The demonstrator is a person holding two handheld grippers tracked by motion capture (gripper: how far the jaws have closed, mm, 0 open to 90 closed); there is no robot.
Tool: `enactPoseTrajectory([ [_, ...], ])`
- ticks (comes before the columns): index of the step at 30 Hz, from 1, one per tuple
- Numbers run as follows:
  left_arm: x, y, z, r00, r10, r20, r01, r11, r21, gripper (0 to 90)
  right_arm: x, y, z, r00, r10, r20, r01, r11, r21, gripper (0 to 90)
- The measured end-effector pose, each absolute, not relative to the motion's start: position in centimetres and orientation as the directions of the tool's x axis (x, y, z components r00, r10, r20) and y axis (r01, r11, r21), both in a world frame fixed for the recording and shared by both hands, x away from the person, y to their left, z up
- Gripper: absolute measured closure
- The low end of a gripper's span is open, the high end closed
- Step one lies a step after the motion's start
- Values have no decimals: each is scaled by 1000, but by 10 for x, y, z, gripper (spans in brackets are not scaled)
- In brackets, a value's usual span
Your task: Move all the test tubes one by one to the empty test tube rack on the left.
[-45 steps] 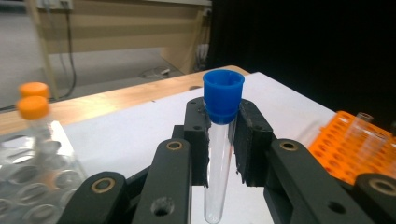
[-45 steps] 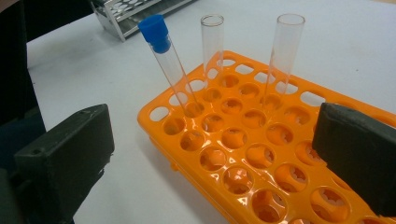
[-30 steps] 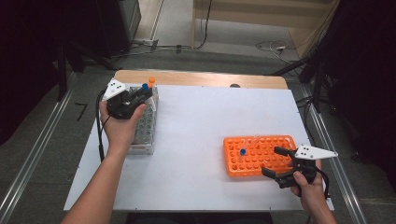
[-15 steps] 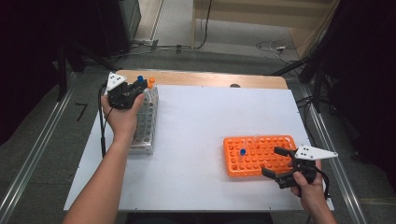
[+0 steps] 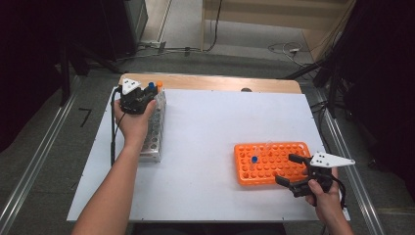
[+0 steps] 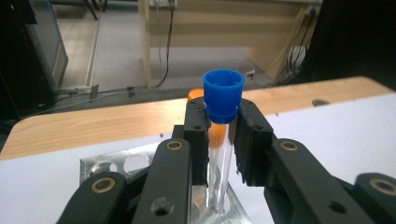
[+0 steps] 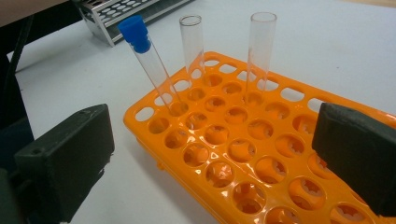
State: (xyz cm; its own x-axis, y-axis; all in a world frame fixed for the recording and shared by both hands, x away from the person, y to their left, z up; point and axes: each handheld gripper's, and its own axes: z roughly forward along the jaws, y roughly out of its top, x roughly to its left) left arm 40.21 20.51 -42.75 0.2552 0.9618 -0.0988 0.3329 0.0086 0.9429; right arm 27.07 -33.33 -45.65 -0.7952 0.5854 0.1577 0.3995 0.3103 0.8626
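A metal tube rack [image 5: 152, 132] stands at the table's left. At its far end my left gripper [image 5: 147, 93] is shut on a clear tube with a blue cap [image 6: 224, 95]. The jaws clamp it just under the cap, and its lower end sits in the rack [image 6: 116, 163]. An orange-capped tube [image 5: 159, 84] stands right behind it. At the right, an orange rack [image 5: 271, 161] holds a blue-capped tube [image 7: 144, 56] and two uncapped clear tubes [image 7: 192, 42] [image 7: 260, 46]. My right gripper [image 5: 286, 169] is open at that rack's near right corner, holding nothing.
The white tabletop [image 5: 220, 122] has a wooden strip [image 5: 210, 82] along its far edge. Metal rails run along the floor at both sides, and cables lie on the floor beyond the table. A cable trails from the left gripper down the table's left side.
My left hand has shifted slightly toward the far end of the metal rack, staying at the blue-capped tube. The right gripper and orange rack have not moved.
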Motion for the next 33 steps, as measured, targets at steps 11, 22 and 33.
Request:
enactPoseTrajectory([
  [11,400,212,-425,244,957,-160,401,51,915,515,270,-331,-456,-795,587,153,398,315,861,0],
  [22,381,205,-414,305,933,-193,423,49,905,95,271,-329,-456,-793,587,162,403,307,862,0],
  [33,348,191,-410,401,894,-200,399,26,917,0,270,-320,-457,-797,579,171,410,311,857,0],
])
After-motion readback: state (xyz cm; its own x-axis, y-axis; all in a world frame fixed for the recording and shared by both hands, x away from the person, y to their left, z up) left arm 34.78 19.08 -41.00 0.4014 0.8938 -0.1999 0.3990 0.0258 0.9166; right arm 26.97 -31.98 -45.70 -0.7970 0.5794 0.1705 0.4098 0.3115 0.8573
